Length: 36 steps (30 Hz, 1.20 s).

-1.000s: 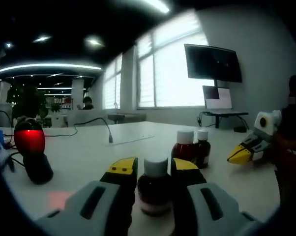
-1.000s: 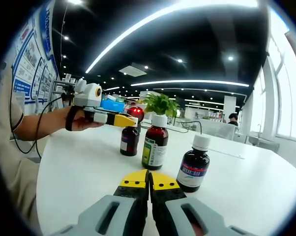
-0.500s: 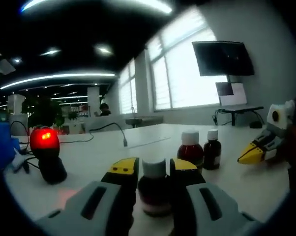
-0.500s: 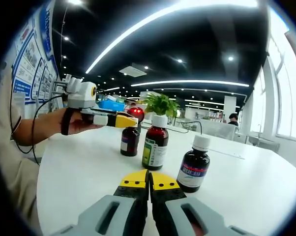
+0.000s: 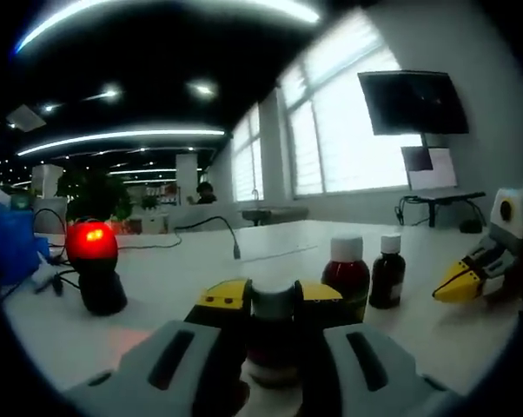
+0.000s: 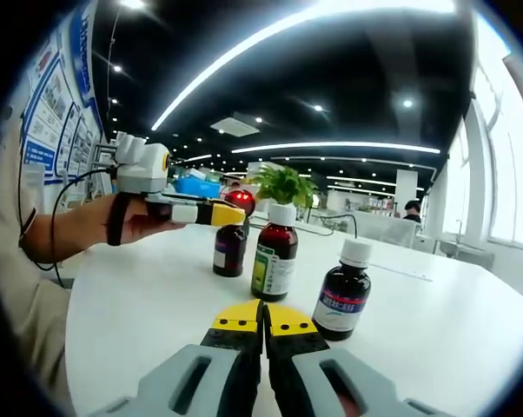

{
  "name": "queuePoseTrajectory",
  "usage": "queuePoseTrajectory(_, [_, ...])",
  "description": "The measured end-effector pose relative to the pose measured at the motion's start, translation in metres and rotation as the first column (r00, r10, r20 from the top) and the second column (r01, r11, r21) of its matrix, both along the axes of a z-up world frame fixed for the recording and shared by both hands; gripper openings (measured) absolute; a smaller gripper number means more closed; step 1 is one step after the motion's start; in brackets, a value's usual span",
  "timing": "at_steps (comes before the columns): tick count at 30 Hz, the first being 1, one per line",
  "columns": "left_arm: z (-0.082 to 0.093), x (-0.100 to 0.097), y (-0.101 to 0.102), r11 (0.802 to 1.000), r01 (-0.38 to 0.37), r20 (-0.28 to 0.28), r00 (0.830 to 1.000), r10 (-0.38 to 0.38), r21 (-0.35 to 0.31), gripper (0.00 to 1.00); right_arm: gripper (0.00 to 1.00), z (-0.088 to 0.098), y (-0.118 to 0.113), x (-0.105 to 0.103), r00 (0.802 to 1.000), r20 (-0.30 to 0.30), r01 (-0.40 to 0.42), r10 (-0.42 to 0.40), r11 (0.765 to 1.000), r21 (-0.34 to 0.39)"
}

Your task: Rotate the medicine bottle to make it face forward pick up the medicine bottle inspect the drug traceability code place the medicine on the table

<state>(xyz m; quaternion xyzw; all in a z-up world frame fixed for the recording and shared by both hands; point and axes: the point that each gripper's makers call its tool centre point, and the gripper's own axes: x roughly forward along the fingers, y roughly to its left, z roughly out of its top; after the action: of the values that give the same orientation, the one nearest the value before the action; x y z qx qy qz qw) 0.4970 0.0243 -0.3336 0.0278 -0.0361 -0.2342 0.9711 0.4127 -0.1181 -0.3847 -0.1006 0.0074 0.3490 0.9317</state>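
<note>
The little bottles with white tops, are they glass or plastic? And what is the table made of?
The bottles look like dark see-through brown glass or plastic; I cannot tell which. Their white caps look like matte plastic. The table looks smooth, white and faintly shiny, maybe laminate.

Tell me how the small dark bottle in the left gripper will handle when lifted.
The small dark bottle looks rigid, so the left gripper, closed on it, probably won't squash it. Its round, smooth body may twist or slip. It is narrow and upright, so it could tip when set back on the table.

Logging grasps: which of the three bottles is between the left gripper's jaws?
The bottle nearest the left gripper, jaws on both sides; the other two stand free farther back.
</note>
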Motion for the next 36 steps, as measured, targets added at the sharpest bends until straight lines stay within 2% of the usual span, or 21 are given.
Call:
queuePoseTrajectory(10, [0.0000,0.0007,0.0027,1.000,-0.013,0.011,1.000,0.013,-0.005,0.11,0.00,0.0004,0.0001,-0.0004,1.000,0.002,-0.001,0.001,1.000,0.000])
queuePoseTrajectory(19, [-0.0001,0.0007,0.0019,1.000,0.009,0.018,1.000,-0.009,0.015,0.11,0.00,0.0002,0.0002,-0.0003,1.000,0.002,-0.001,0.001,1.000,-0.001])
queuePoseTrajectory(27, [0.0000,-0.0001,-0.0004,0.998,0.063,0.001,0.998,-0.063,0.000,0.11,0.00,0.0002,0.0003,-0.0004,1.000,0.003,-0.001,0.001,1.000,-0.003])
queuePoseTrajectory(34, [-0.0012,0.0007,0.0017,0.990,0.134,-0.024,0.991,-0.135,-0.042,0.11,0.00,0.0003,0.0005,-0.0006,1.000,0.003,-0.002,0.002,1.000,-0.003])
queuePoseTrajectory(36, [-0.0015,0.0005,0.0015,0.988,0.151,-0.024,0.988,-0.152,-0.036,0.11,0.00,0.0001,0.0006,-0.0006,1.000,0.003,-0.002,0.002,1.000,-0.004])
